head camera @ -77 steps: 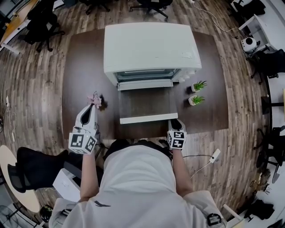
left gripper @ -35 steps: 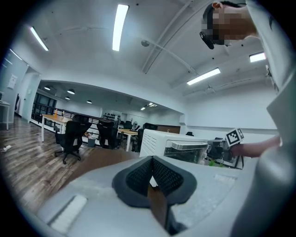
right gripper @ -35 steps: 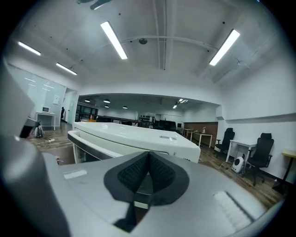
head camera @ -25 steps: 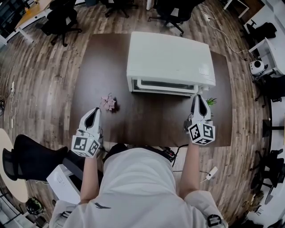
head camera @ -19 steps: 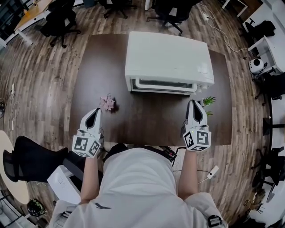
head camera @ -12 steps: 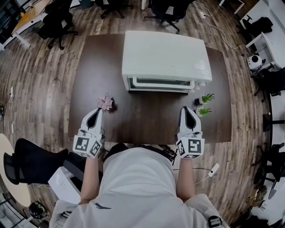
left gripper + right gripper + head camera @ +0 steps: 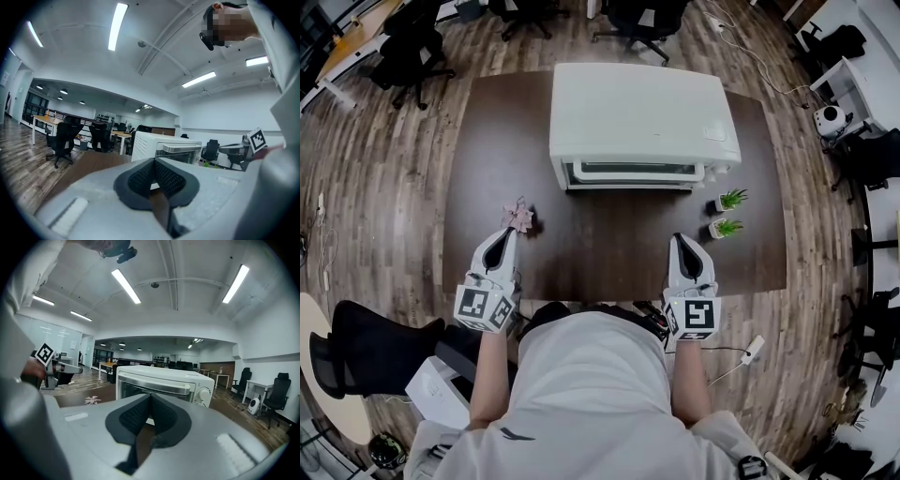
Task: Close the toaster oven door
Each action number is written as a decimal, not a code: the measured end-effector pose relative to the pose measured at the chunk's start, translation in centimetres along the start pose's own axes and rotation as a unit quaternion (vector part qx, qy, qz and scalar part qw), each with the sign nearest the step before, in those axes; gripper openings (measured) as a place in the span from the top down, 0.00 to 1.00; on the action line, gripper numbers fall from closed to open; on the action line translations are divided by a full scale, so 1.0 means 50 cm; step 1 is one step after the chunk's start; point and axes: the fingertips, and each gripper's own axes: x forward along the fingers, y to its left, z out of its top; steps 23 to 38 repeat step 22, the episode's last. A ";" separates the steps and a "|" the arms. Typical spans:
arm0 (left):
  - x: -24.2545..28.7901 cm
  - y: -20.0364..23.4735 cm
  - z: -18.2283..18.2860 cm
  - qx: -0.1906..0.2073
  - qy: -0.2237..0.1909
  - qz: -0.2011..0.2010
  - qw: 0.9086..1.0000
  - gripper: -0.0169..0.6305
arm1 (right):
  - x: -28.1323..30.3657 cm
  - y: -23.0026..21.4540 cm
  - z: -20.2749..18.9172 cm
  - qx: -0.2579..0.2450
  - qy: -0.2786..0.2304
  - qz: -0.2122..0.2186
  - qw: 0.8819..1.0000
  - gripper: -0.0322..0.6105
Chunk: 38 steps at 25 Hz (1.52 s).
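Observation:
The white toaster oven (image 7: 639,117) stands at the back of the dark table (image 7: 609,248), its glass door (image 7: 635,172) closed flat against the front. The oven (image 7: 164,383) fills the middle of the right gripper view, handle bar across the top of the door. My left gripper (image 7: 502,236) rests near the table's front left, jaws shut and empty. My right gripper (image 7: 682,246) sits at the front right, well back from the oven, jaws shut on nothing. From the left gripper view the oven (image 7: 161,150) is seen at an angle.
A small pink flower piece (image 7: 519,217) lies just beyond the left gripper. Two small potted plants (image 7: 725,214) stand right of the oven, ahead of the right gripper. Office chairs (image 7: 405,47) and desks surround the table on the wood floor.
The oven door went from open to closed. My right gripper has since drawn back from the oven's right front corner to the table's front edge and its jaws have closed.

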 end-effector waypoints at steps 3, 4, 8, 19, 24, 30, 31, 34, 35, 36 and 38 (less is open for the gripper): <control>0.003 0.000 0.003 0.002 0.000 -0.004 1.000 0.97 | 0.001 0.007 0.001 0.005 0.002 -0.001 1.000 0.95; 0.003 0.000 0.003 0.003 0.000 -0.005 1.000 0.97 | 0.002 0.009 0.001 0.008 0.003 -0.001 1.000 0.95; 0.006 0.002 0.000 0.001 0.000 -0.007 1.000 0.97 | 0.006 0.013 -0.004 0.026 0.002 0.000 1.000 0.95; 0.010 -0.005 -0.006 -0.001 0.001 -0.008 1.000 0.97 | 0.008 0.010 -0.007 0.027 0.007 0.003 1.000 0.95; 0.010 -0.005 -0.007 -0.002 0.000 -0.007 1.000 0.97 | 0.009 0.010 -0.007 0.024 0.007 0.004 1.000 0.95; 0.010 -0.005 -0.007 -0.002 0.000 -0.007 1.000 0.97 | 0.009 0.010 -0.007 0.024 0.007 0.004 1.000 0.95; 0.010 -0.005 -0.007 -0.002 0.000 -0.007 1.000 0.97 | 0.009 0.010 -0.007 0.024 0.007 0.004 1.000 0.95; 0.010 -0.005 -0.007 -0.002 0.000 -0.007 1.000 0.97 | 0.009 0.010 -0.007 0.024 0.007 0.004 1.000 0.95; 0.010 -0.005 -0.007 -0.002 0.000 -0.007 1.000 0.97 | 0.009 0.010 -0.007 0.024 0.007 0.004 1.000 0.95; 0.010 -0.005 -0.007 -0.002 0.000 -0.007 1.000 0.97 | 0.009 0.010 -0.007 0.024 0.007 0.004 1.000 0.95; 0.010 -0.005 -0.007 -0.002 0.000 -0.007 1.000 0.97 | 0.009 0.010 -0.007 0.024 0.007 0.004 1.000 0.95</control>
